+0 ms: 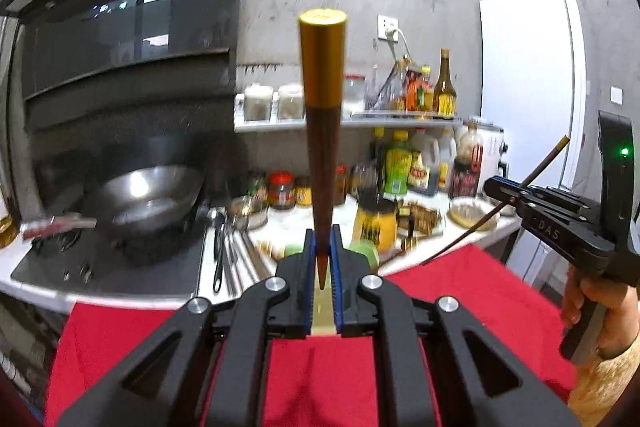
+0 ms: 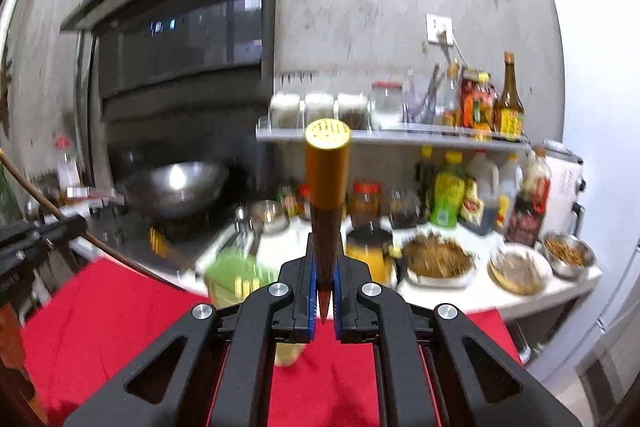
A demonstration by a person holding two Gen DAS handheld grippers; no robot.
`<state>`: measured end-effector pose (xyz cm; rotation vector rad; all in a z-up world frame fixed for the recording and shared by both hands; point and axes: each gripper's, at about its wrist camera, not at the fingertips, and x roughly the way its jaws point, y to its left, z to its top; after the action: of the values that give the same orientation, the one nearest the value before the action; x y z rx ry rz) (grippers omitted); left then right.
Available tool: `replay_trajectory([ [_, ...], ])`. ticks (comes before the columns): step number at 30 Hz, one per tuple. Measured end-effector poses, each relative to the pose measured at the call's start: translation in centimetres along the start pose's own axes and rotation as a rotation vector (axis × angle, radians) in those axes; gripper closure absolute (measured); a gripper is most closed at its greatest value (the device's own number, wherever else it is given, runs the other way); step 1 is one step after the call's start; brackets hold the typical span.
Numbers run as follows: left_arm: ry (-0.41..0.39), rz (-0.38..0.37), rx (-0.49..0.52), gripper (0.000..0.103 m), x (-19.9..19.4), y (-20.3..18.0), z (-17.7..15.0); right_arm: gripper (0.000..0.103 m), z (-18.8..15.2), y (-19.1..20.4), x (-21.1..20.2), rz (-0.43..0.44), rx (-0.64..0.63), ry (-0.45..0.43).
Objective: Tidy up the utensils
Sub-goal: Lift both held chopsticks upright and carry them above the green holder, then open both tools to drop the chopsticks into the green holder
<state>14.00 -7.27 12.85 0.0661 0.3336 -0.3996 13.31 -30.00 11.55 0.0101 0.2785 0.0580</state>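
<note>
Each gripper, left gripper [image 1: 322, 259] and right gripper [image 2: 323, 291], is pinching one chopstick [image 1: 322, 131] by its thin tip, thick gold end pointing ahead, so a chopstick [image 2: 326, 195] may be slipping or swinging sideways.

Red cloth [image 1: 460, 291] covers near table. White counter [image 2: 500, 301] behind carries stove [image 1: 100, 263] with wok [image 1: 148, 195], loose utensils [image 1: 224, 247], jars, sauce bottles [image 2: 448, 195], yellow container [image 1: 376, 227], bowls of food [image 2: 438, 261].

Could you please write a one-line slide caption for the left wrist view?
Left hand-held gripper shut on a gold-capped chopstick above the red cloth, cluttered kitchen counter behind.
</note>
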Motion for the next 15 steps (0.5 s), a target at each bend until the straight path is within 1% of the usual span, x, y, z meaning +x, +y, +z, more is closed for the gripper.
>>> replay_trajectory([
  [2, 0.008, -0.003, -0.002, 0.097, 1.7, 0.0, 1.4, 0.097, 1.5, -0.2, 1.1, 0.037, 0.023, -0.018],
  [4, 0.042, -0.005, 0.000, 0.097, 3.7, 0.0, 2.1, 0.097, 2.4, -0.2, 2.8, 0.077, 0.042, -0.008],
  [6, 0.107, -0.009, 0.002, 0.097, 6.6, 0.0, 2.3, 0.097, 2.7, 0.2, 4.9, 0.107, 0.042, 0.028],
  [10, 0.217, -0.007, 0.008, 0.097, 11.3, 0.5, 1.3, 0.097, 1.5, 1.5, 9.1, 0.141, 0.015, 0.140],
  [12, 0.255, -0.016, -0.001, 0.097, 13.2, 0.9, 0.6, 0.097, 0.7, 2.0, 10.6, 0.149, 0.008, 0.180],
  [15, 0.283, -0.018, -0.012, 0.097, 14.8, 1.5, 0.0, 0.096, -0.1, 2.5, 12.4, 0.154, -0.004, 0.220],
])
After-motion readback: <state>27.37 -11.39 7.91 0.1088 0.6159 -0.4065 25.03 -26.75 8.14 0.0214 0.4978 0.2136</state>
